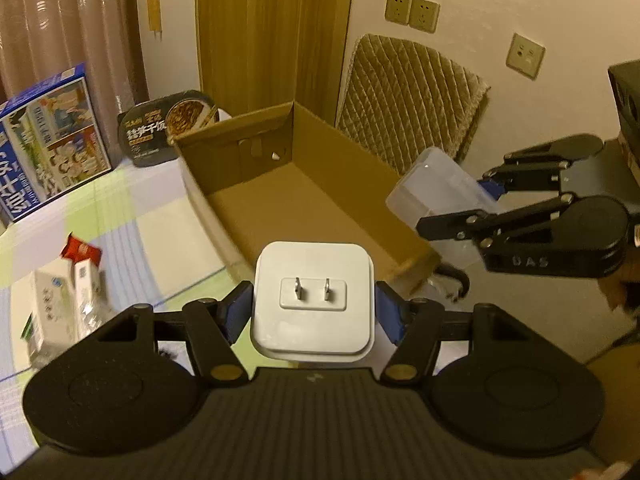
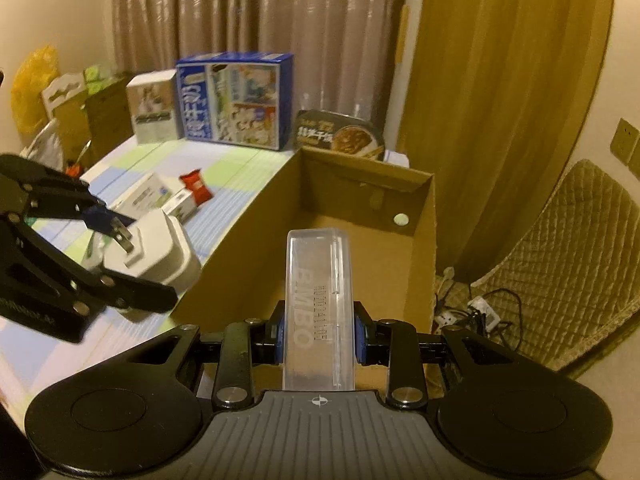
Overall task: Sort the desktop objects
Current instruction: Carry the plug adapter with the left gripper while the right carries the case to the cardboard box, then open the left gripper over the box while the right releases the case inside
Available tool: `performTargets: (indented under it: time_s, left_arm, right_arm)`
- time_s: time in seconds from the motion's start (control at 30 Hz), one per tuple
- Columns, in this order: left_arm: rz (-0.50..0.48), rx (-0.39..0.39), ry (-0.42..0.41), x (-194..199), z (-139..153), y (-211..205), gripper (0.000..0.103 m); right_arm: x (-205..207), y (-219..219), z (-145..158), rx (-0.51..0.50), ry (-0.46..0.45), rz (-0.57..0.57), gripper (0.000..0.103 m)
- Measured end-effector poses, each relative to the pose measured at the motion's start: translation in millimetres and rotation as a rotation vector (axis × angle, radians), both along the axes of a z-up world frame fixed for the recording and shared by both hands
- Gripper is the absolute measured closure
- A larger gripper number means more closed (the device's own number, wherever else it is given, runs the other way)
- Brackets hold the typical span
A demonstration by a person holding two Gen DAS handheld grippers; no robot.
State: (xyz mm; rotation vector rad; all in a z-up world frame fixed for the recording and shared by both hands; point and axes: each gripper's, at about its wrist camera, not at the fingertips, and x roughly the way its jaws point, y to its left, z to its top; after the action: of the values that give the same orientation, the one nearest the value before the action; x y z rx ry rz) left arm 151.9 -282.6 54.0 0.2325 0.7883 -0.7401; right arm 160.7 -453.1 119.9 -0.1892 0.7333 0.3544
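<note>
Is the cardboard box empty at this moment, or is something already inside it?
Empty, as far as visible: the cardboard box shows only bare brown floor in both views. Its nearest part is hidden behind the clear case.

There are 2 grippers: the left gripper (image 1: 314, 312) and the right gripper (image 2: 318, 332). They carry 1 white plug adapter (image 1: 314, 300) and 1 clear plastic case (image 2: 318, 304). 1 open cardboard box (image 2: 420, 216) stands by. On the table (image 2: 240, 168) are 1 blue box (image 2: 236, 100), 1 food tray (image 2: 340, 136), 1 red packet (image 2: 196, 186) and 2 small white cartons (image 2: 144, 196). On the wall are 3 sockets (image 1: 412, 14).
</note>
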Motion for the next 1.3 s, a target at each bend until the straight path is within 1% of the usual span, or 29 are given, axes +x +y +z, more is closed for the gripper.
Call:
performTargets:
  time_s: [0.23,0.37,0.53,0.7,0.8,0.97,1.23,1.3]
  left_arm:
    - [-0.007,-0.007,0.016,34,-13,-31,0.043]
    - [-0.015,0.007,0.031,48,-29,-42,0.043]
    - [-0.029,0.013,0.047,56,-49,-49,0.043]
    - [-0.053,0.050,0.039,60,-61,-58,0.042]
    - [-0.049,0.064,0.005,59,-60,-56,0.040]
    - [-0.030,0.058,-0.026,56,-51,-42,0.039]
    - [0.011,0.034,-0.038,53,-41,-19,0.035]
    - [0.017,0.024,-0.035,51,-39,-14,0.035]
  right_arm:
    - [37,-15,-15,0.043,0.033,-0.034,0.075]
    - [52,-21,-22,0.059,0.044,-0.048,0.075]
    - [62,-24,-31,0.075,0.054,-0.063,0.075]
    - [68,-24,-37,0.082,0.067,-0.067,0.075]
    - [68,-24,-39,0.084,0.069,-0.069,0.075]
    - [70,-22,-39,0.083,0.071,-0.063,0.075]
    - [72,-12,-42,0.085,0.063,-0.051,0.074]
    - [75,-13,-43,0.099,0.057,-0.061,0.064]
